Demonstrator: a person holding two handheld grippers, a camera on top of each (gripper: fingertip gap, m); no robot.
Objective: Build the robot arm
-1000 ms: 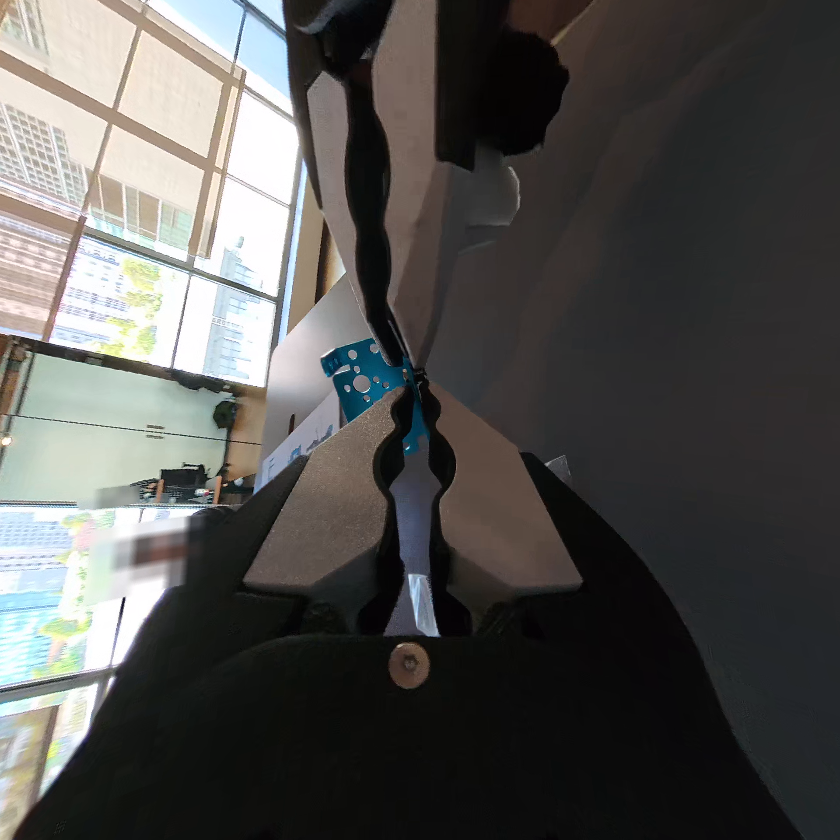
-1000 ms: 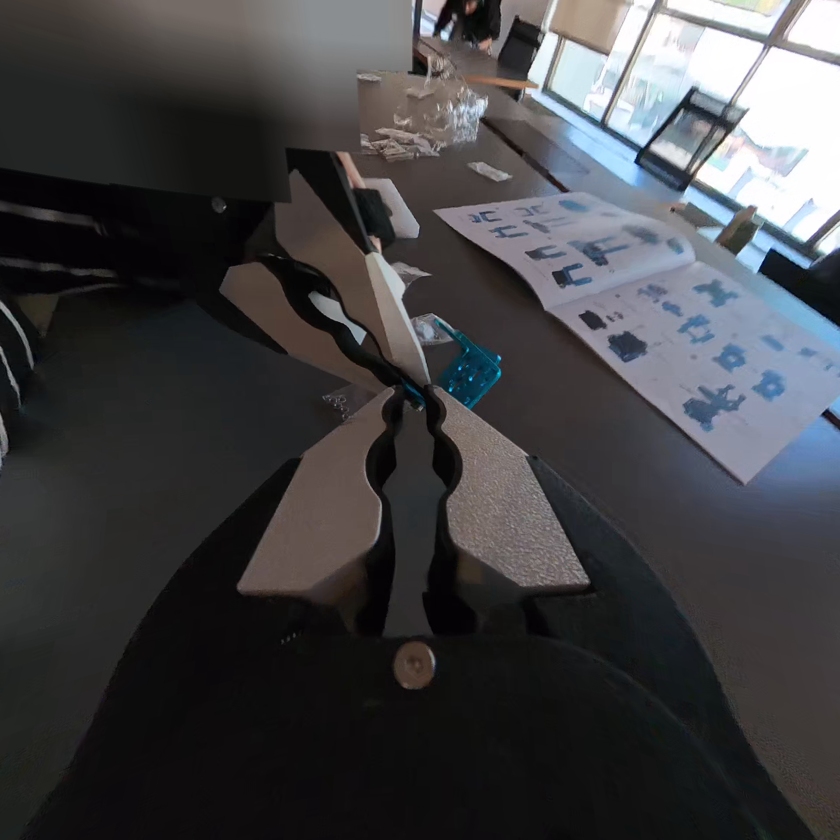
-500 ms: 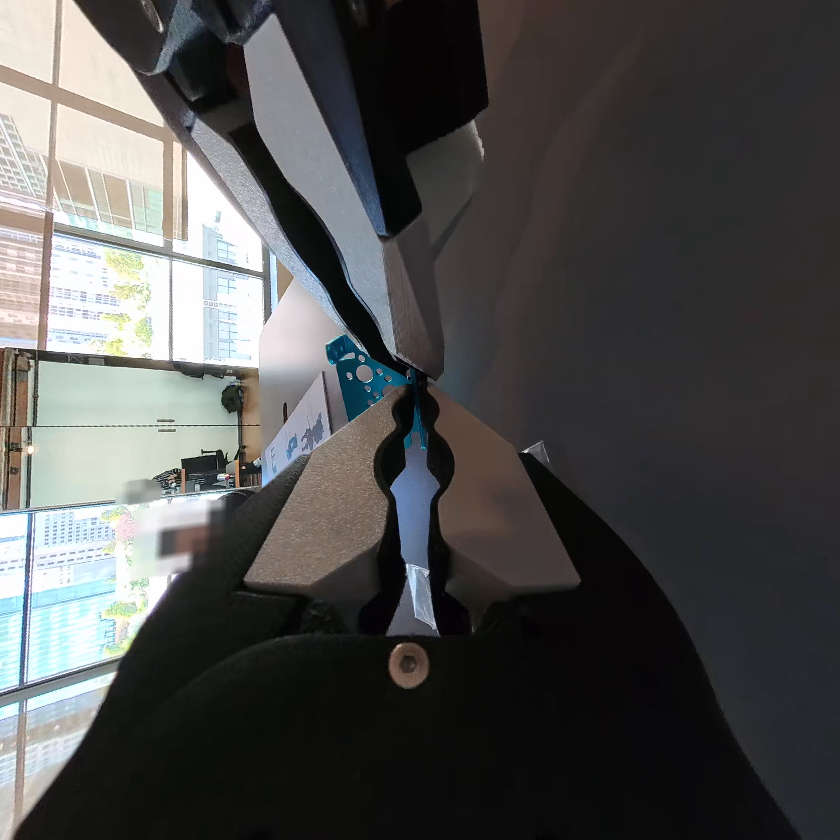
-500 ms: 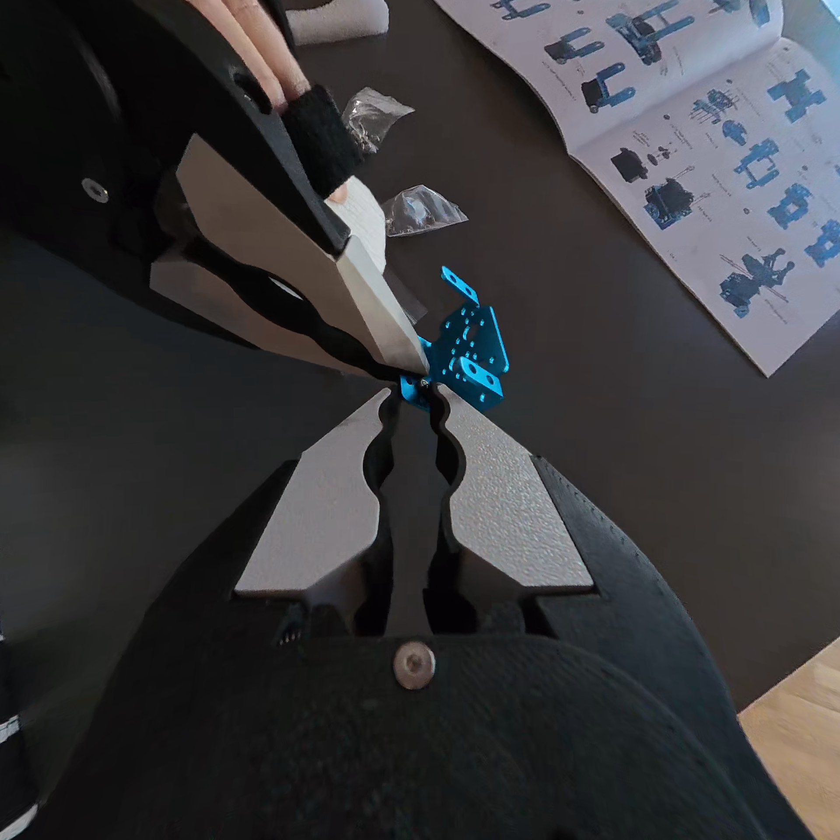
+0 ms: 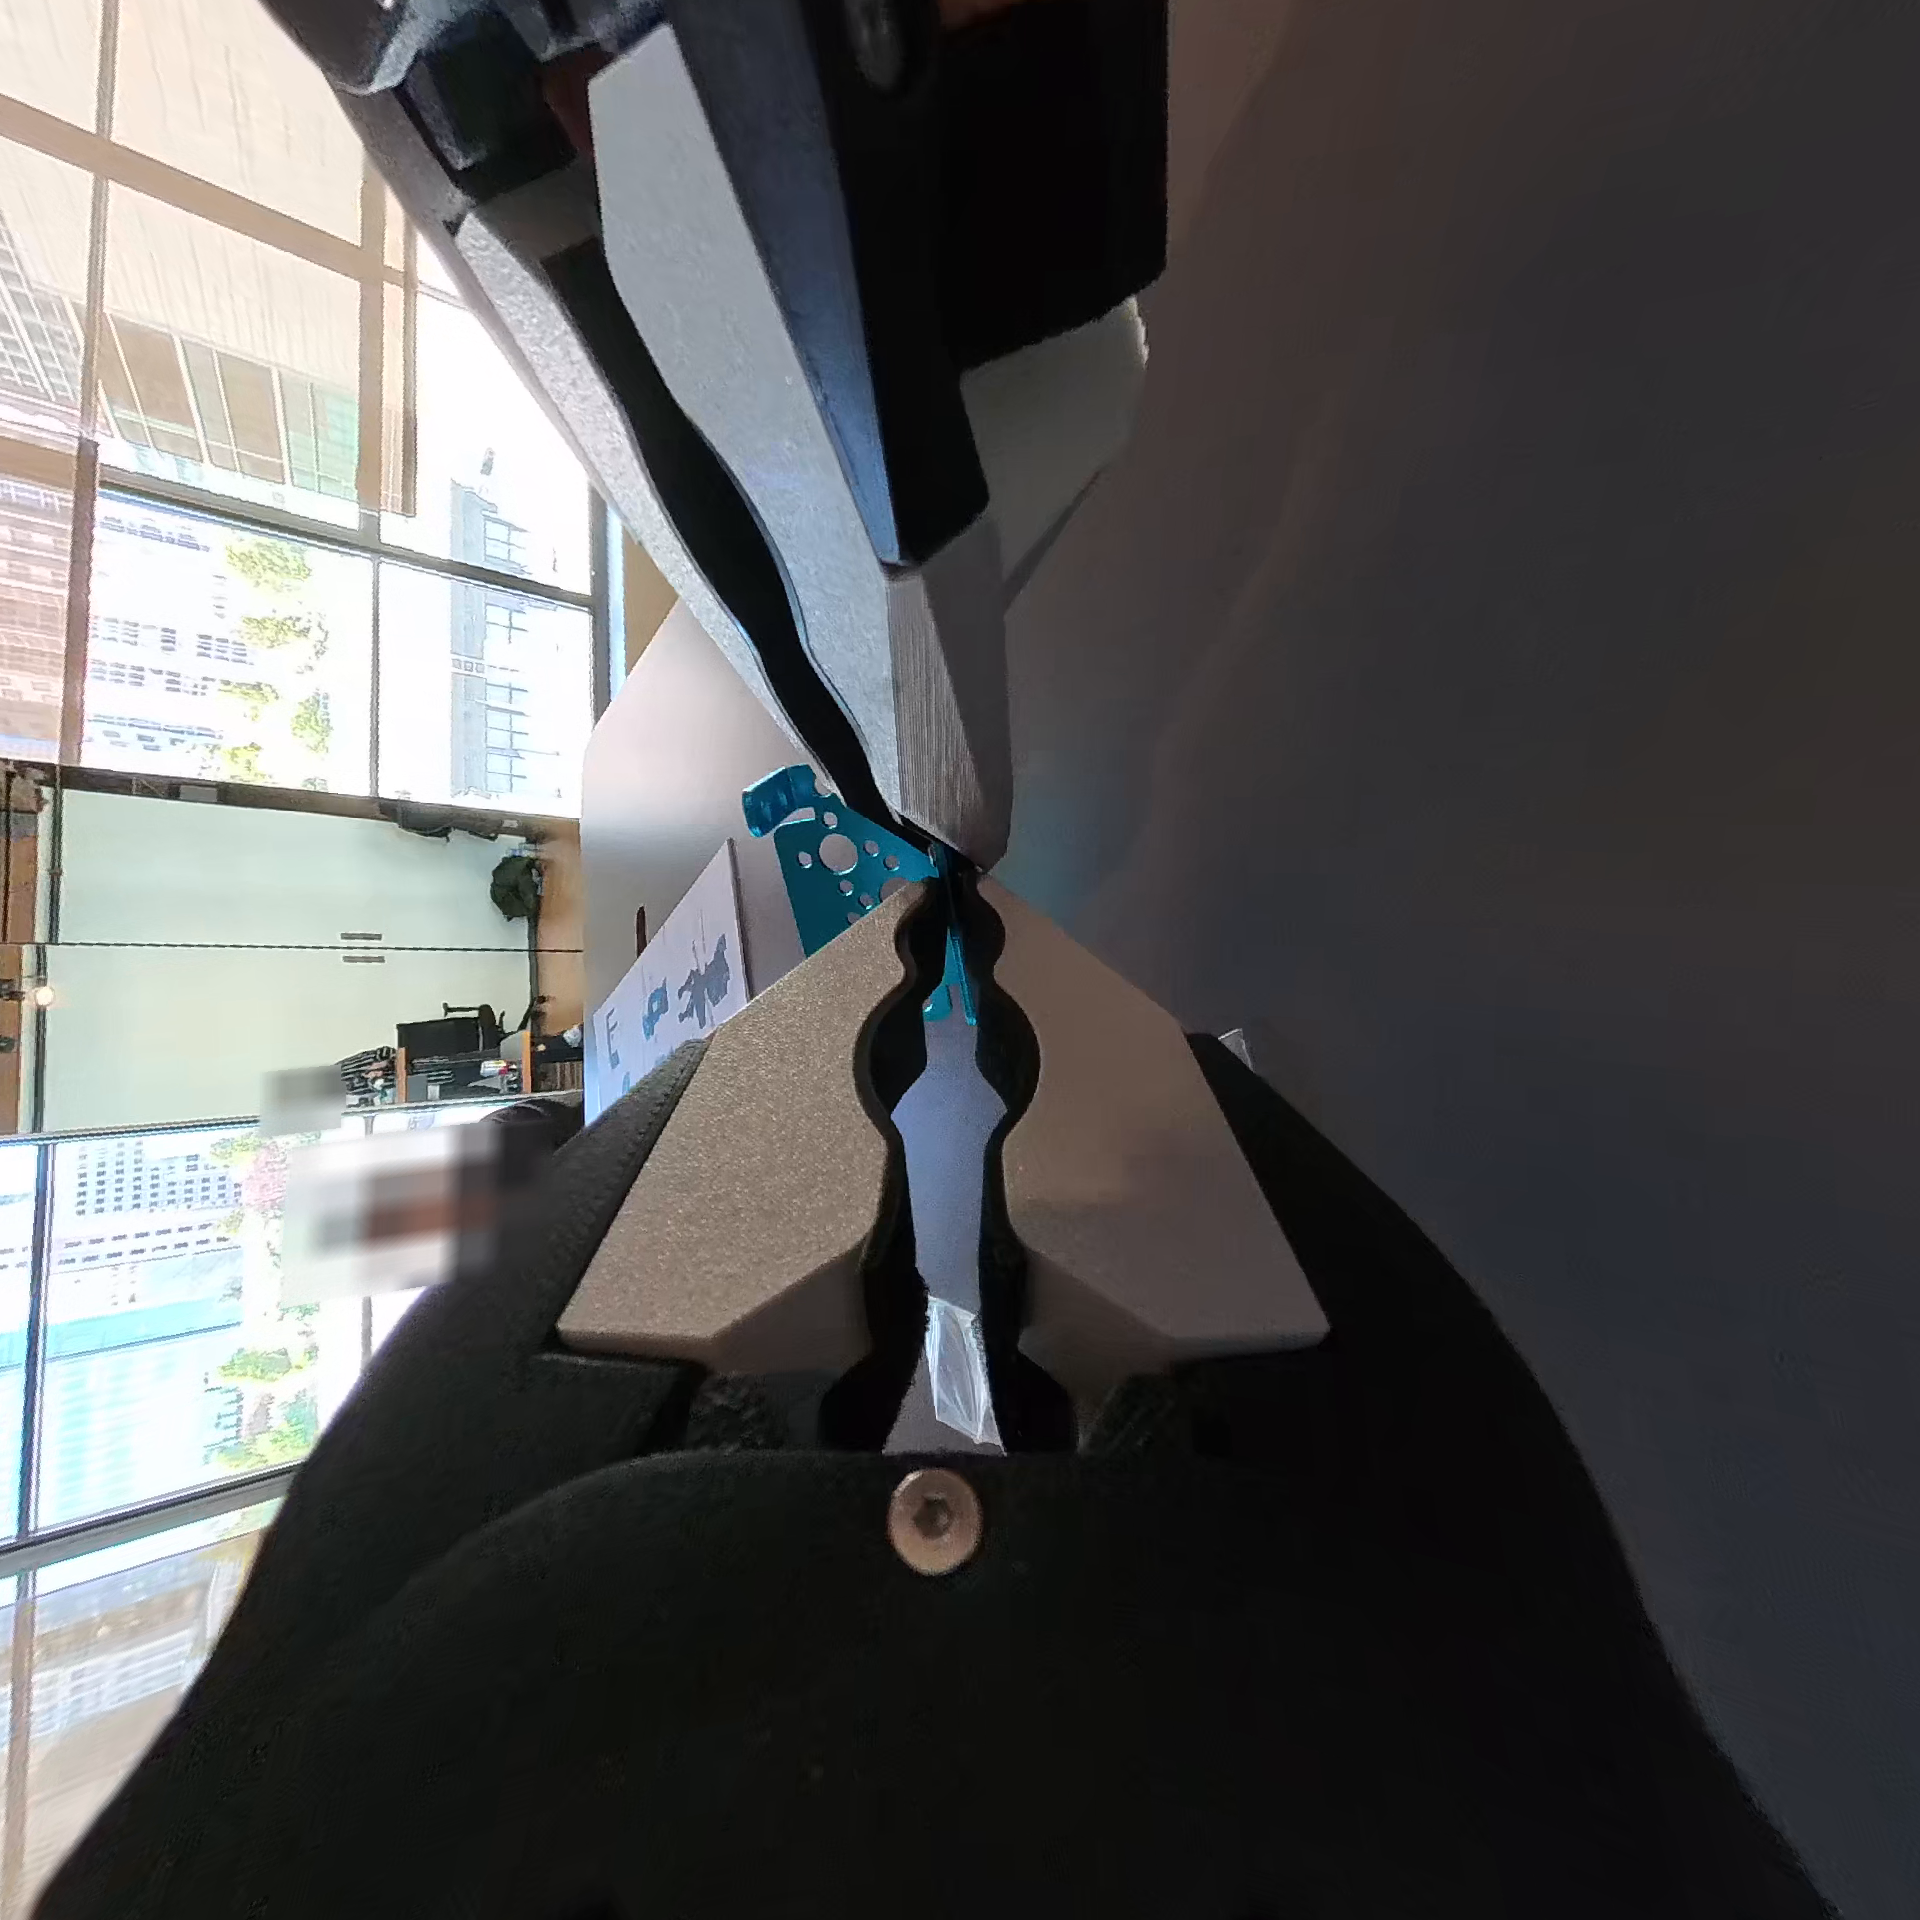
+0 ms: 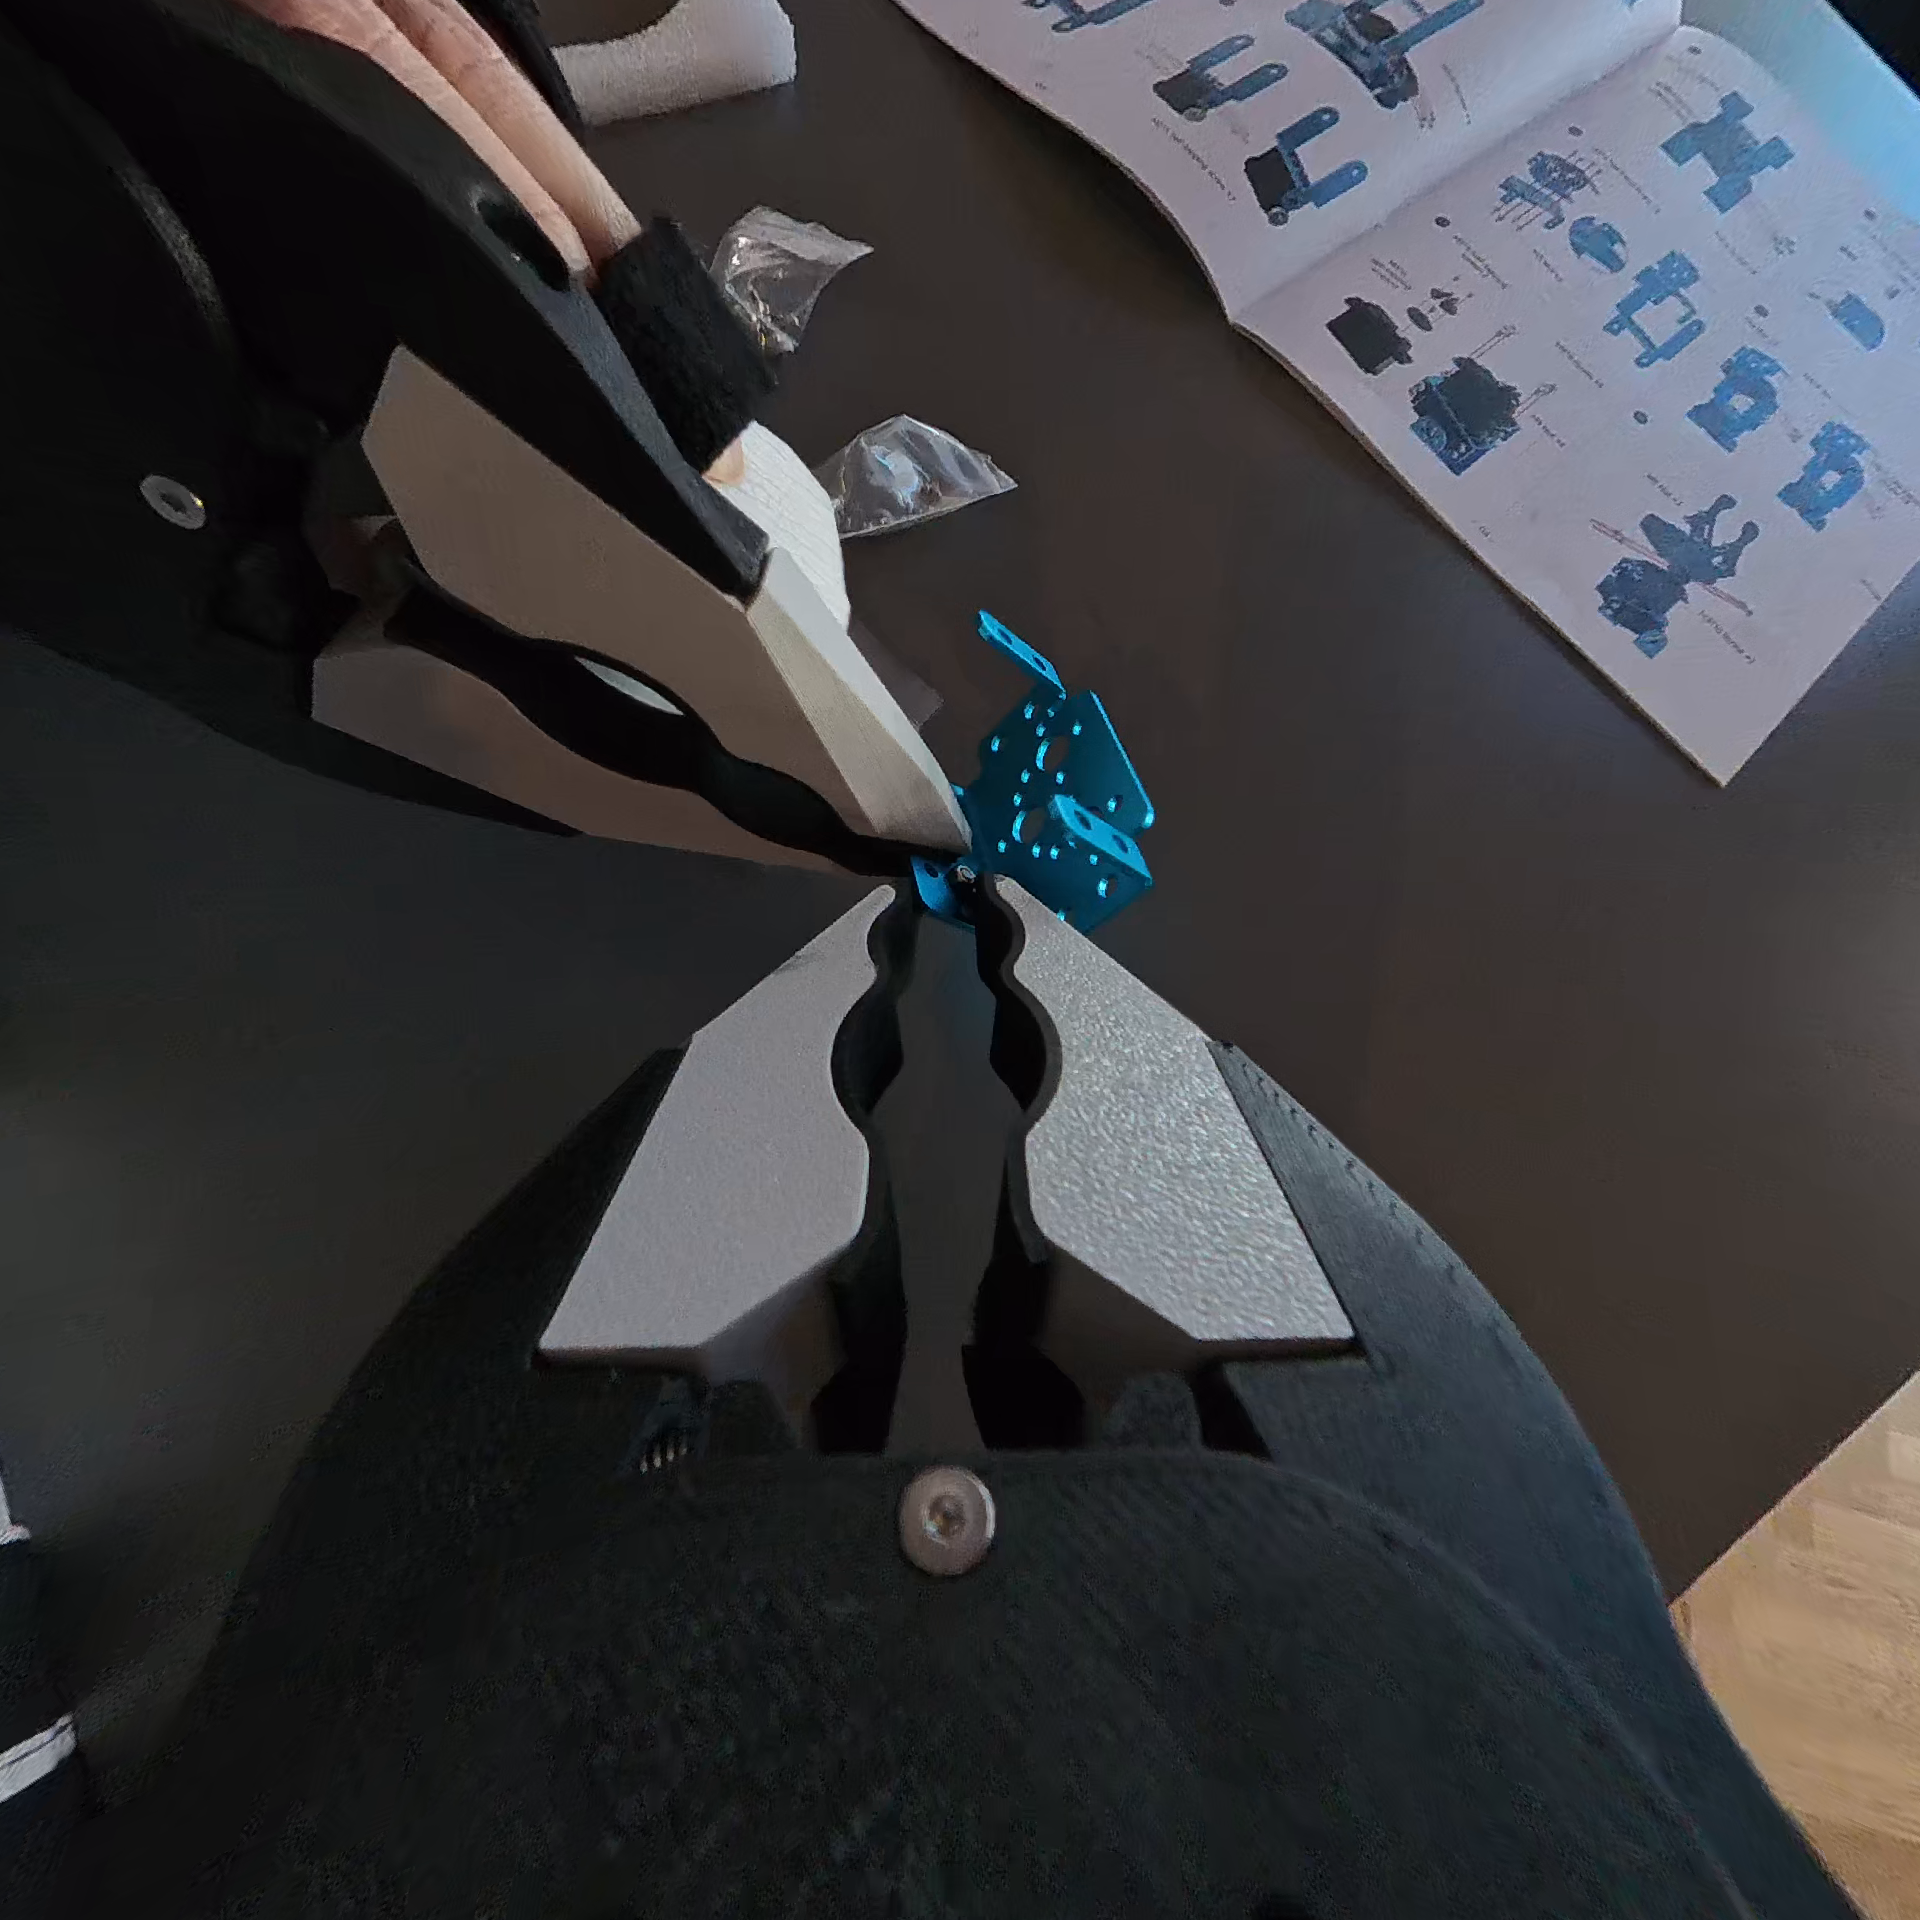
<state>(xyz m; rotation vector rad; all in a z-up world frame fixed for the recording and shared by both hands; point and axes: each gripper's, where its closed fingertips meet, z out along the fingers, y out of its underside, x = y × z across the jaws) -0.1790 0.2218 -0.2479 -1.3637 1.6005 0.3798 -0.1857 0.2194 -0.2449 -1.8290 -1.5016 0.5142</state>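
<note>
Over the last second the right tool (image 6: 943, 891) has swung from looking along the tabletop (image 6: 1351, 987) to looking down on it. Since half a second ago almost nothing has shifted. Both tools meet tip to tip at the same spot, and the grip looks settled.

The bracket (image 6: 1060, 790) hangs in the air between the two tools, over the middle of the tabletop and well in from the edge that shows at the lower right, where a pale wood floor (image 6: 1818, 1683) begins. The right tool is clenched on a small folded tab at the bracket's near end, where a tiny screw head sits. The left tool (image 5: 951, 904) is clenched on a thin blue flange that stands edge-on between its jaws. In the right wrist view the left tool reaches in from the upper left, with a person's fingers (image 6: 540, 135) behind it.

The bracket is thin sheet metal in glossy blue, bent into a U with small tabs and drilled with many round holes. It looks stiff and sharp-edged. The tools' fingers are grey and grainy with wavy black inner pads. The tabletop is dark, matt and smooth.

Toward the far edge an open booklet (image 6: 1558, 312) lies flat, its paper printed with blue and black drawings. Two crinkled clear bags (image 6: 904, 478) of small parts lie near the left tool. A white foam block (image 6: 675, 62) sits farther back.
</note>
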